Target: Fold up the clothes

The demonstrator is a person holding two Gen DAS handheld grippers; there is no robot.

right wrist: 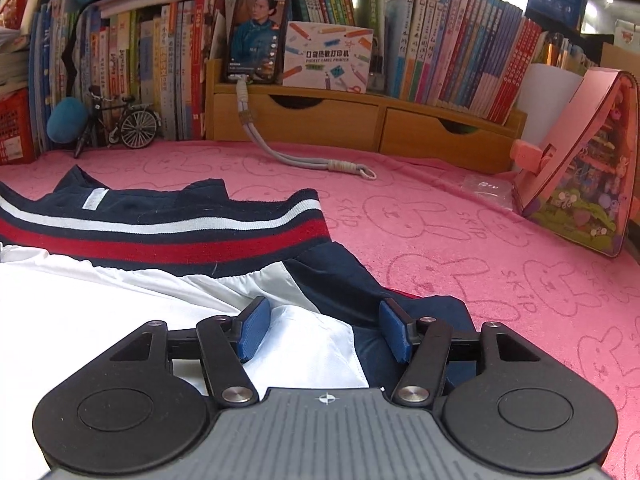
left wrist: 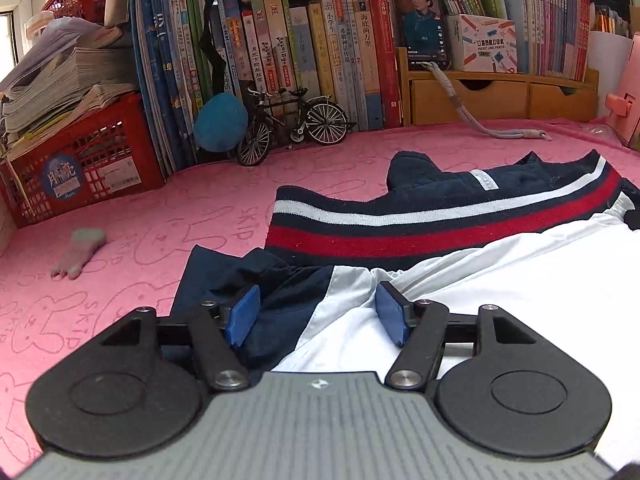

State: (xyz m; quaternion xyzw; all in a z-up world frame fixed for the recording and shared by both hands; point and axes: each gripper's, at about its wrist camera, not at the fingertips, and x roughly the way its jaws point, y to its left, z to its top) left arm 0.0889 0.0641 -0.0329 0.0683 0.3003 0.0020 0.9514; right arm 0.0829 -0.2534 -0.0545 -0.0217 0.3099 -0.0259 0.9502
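Left wrist: toy bicycle (left wrist: 294, 124) beyond jacket (left wrist: 440, 216)

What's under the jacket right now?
The jacket lies flat on the pink bunny-print cloth, which shows all around it. Anything beneath the fabric itself is covered and cannot be seen.

Pink rabbit-print cloth (left wrist: 120, 216); jacket (left wrist: 440, 216), model bicycle (left wrist: 292, 124), crate (left wrist: 80, 160), cord (right wrist: 304, 160), perhaps an eraser (left wrist: 78, 258).

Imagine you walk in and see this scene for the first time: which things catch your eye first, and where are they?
The navy and white garment with its red and white striped band lies spread on the pink rabbit-print cloth, in front of both open grippers. Behind it stand crowded books, a model bicycle to the left, and a lit phone propped on the wooden drawers.
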